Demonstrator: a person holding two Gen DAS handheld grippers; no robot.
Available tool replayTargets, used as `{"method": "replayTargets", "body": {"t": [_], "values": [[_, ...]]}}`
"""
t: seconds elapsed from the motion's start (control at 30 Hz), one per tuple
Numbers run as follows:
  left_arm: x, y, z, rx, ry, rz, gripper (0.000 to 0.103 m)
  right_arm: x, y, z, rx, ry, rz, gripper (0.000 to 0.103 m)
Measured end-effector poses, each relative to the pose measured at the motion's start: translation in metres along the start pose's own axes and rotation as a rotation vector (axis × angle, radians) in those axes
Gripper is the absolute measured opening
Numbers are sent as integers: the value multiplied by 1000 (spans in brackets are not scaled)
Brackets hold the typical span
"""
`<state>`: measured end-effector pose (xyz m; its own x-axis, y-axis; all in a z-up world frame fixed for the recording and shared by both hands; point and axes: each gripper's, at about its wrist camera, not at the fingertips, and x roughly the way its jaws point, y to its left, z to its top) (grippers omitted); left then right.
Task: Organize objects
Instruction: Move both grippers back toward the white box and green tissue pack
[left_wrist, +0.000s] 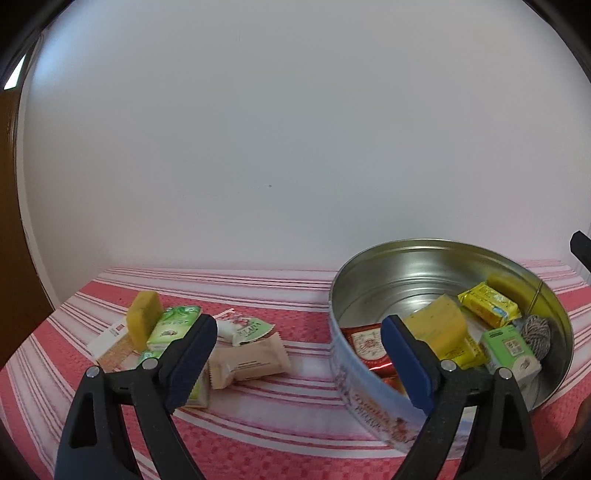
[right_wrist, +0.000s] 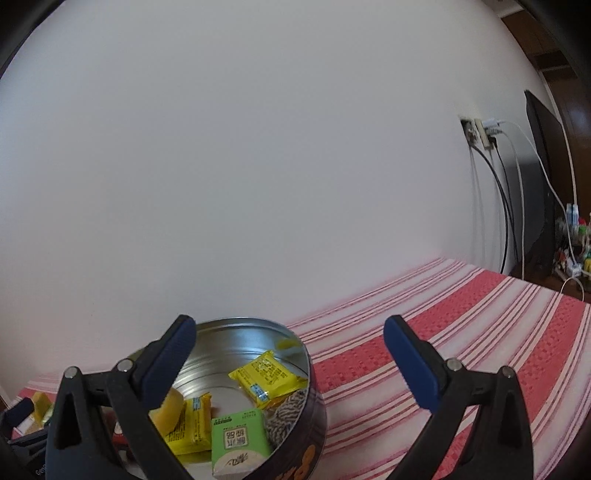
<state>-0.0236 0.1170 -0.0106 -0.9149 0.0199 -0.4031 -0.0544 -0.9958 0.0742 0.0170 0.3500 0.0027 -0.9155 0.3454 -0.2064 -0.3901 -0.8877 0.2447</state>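
A: Quick status. Your left claw (left_wrist: 299, 332) is spread wide w/ nothing in it, hovering between the snack pile and the round tin (left_wrist: 369, 391). Right claw (right_wrist: 290, 332) is also wide and empty, over the tin's right side.

B: Where's what you still need to move?

A: Lower left of the left wrist view, on the striped red-and-white surface (left_wrist: 258, 417): beige snack packet (left_wrist: 255, 360), green packet (left_wrist: 173, 326), white-and-red wrapper (left_wrist: 243, 326), yellow sponge block (left_wrist: 144, 319). The tin at lower right already holds yellow packets (left_wrist: 487, 304), a green carton (right_wrist: 238, 439) and a ball of twine (left_wrist: 535, 332).

B: Handling?

A: Packets look light, crinkly, prob slick, so I'd say pinch the beige one across its short sides, mid-body, not the crimped ends. Sponge looks soft; it'll likely squash, so close gently.
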Motion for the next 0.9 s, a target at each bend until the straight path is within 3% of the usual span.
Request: {"method": "replayTargets", "body": {"t": [0.47,0.73,0.9], "values": [[-13,30,-8,-25,38,-24,92,-34,36,-17,-82,21,-55,103],[-14,53,-11,-38,59,-33,92,-53,61,-24,-116,33,-12,103],[-12,74,-12,-26,67,-1,92,-56,78,-31,-109,66,28,103]]}}
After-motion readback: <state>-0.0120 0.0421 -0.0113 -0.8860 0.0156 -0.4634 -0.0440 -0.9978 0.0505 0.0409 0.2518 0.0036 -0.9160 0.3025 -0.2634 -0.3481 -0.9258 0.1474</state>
